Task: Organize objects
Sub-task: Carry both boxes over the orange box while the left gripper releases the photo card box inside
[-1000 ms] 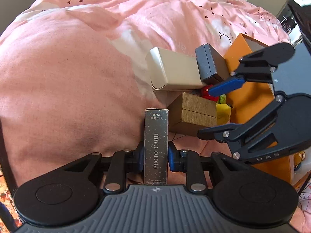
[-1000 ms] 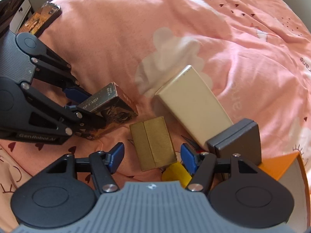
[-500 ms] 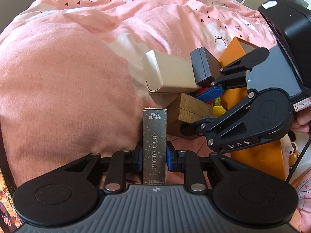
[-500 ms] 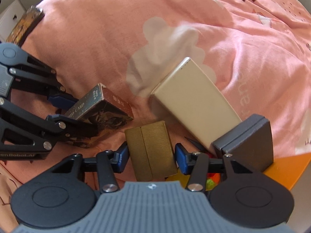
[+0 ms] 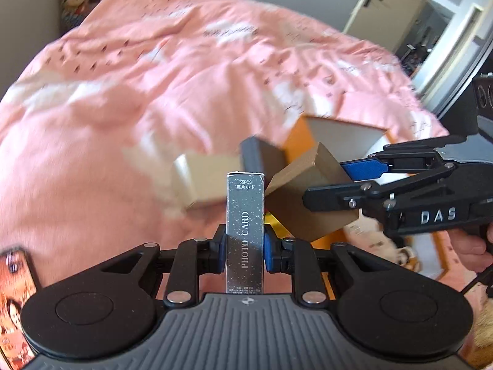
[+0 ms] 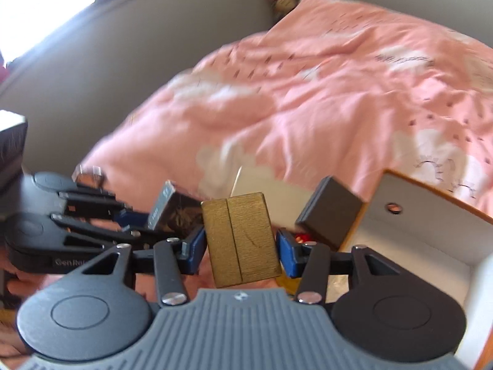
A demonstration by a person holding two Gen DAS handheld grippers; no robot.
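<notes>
My left gripper (image 5: 245,248) is shut on a dark speckled "PHOTO CARD" box (image 5: 245,222), held upright above the pink bed. It also shows in the right wrist view (image 6: 163,205). My right gripper (image 6: 240,251) is shut on a gold-brown box (image 6: 242,240), lifted off the bed; the same box shows in the left wrist view (image 5: 308,197). A beige box (image 5: 205,182) and a dark grey box (image 6: 329,212) lie on the bedding beside an open orange box with a white inside (image 6: 422,231).
The pink duvet (image 5: 154,92) covers the bed. A phone (image 5: 15,302) lies at the left edge. Small red and yellow things (image 6: 303,239) lie under the grey box. A grey headboard (image 6: 107,71) and a door (image 5: 369,3) stand behind.
My right gripper has closed on the gold-brown box and lifted it off the bed. Both grippers have risen with their boxes, and the view now tilts up toward the headboard.
</notes>
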